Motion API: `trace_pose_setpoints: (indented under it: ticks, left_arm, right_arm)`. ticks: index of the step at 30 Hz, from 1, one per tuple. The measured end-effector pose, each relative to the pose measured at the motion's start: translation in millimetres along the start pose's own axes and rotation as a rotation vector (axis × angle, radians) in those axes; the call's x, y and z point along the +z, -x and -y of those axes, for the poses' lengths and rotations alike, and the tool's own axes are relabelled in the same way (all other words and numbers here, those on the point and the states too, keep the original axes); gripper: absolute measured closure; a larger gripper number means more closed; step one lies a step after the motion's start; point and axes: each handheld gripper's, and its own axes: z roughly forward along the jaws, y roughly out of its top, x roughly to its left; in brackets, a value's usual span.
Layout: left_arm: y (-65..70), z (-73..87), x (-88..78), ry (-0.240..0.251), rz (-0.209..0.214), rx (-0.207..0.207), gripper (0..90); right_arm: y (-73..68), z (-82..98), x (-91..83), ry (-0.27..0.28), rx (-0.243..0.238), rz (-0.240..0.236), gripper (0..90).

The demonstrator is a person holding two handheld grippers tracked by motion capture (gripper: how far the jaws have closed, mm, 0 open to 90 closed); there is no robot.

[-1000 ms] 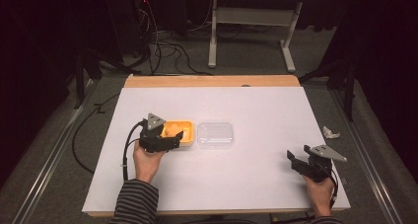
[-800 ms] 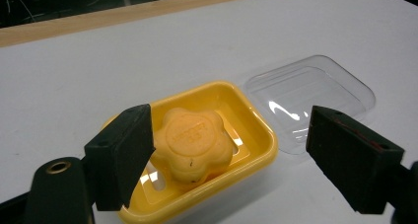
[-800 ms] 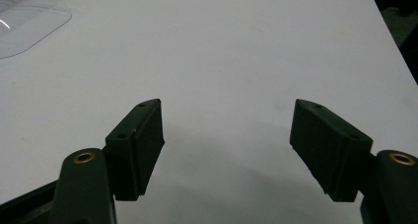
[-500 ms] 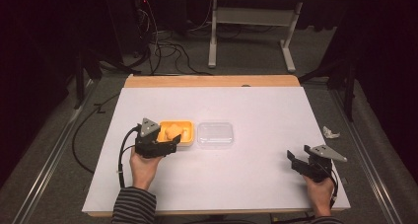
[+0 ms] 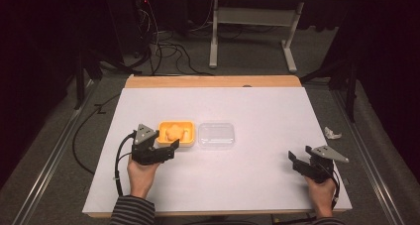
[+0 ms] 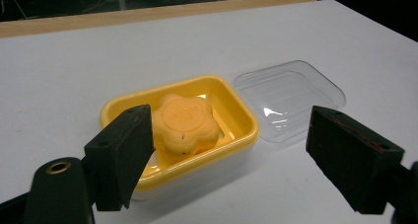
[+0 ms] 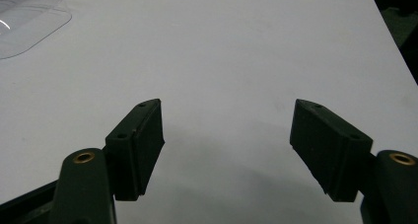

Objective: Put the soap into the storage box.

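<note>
A yellow soap dish (image 5: pixel 176 134) is seen on the white worktop (image 5: pixel 257 106), and it is taken here as the landmark. A flower-shaped orange soap (image 5: pixel 174 131) is lying inside the dish. Just to the right of the dish a clear plastic lid (image 5: pixel 216 135) is laid flat on the worktop, its edge very close to the dish or touching it; which one cannot be told.

The left gripper (image 5: pixel 168 153) is held at the near side of the dish, pointed toward it. Its jaws are spread wide and nothing is held between them. In the left gripper view the soap (image 6: pixel 185 123) and the dish (image 6: pixel 236 110) are seen just beyond the jaws, nearer to the left one, while the lid (image 6: pixel 291 95) is placed before the right one.

The right gripper (image 5: pixel 296 161) is held far to the right of the dish, near the worktop's front right corner. Its jaws are also spread apart, over bare worktop. A small crumpled white scrap (image 5: pixel 332 133) is lying beyond the worktop's right edge.
</note>
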Motion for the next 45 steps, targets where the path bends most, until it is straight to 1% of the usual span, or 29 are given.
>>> trace_pose_setpoints:
  ticks: [4,9,12,25,28,37,45]
  left_arm:
    - [1.1,4.0,-2.1,-0.002,0.007,-0.005,18.6]
    - [1.4,9.1,-6.7,0.012,0.012,-0.020,18.6]
    - [2.4,12.2,-8.6,0.012,0.015,-0.023,18.6]
    - [9.7,24.8,-11.6,0.004,0.035,-0.021,18.5]
    - [11.5,27.7,-11.3,0.005,0.044,-0.028,18.5]
    - [18.4,30.8,-7.8,-0.001,0.058,-0.020,18.6]
    - [27.6,32.5,0.9,-0.023,0.073,0.005,18.7]
  right_arm:
    - [0.0,0.1,-0.3,0.000,0.002,0.001,29.1]
    - [0.0,0.0,-0.2,0.000,-0.002,0.001,29.1]
    - [-0.1,0.1,-0.2,0.002,-0.002,0.002,29.1]
    - [-0.2,0.1,-0.4,0.002,-0.003,0.002,29.1]
    - [-0.6,0.1,-0.4,0.000,0.001,0.002,29.1]
    - [-0.7,0.2,-0.6,0.003,0.002,0.004,29.1]
    - [-0.9,0.2,-0.5,0.004,-0.001,0.004,29.1]
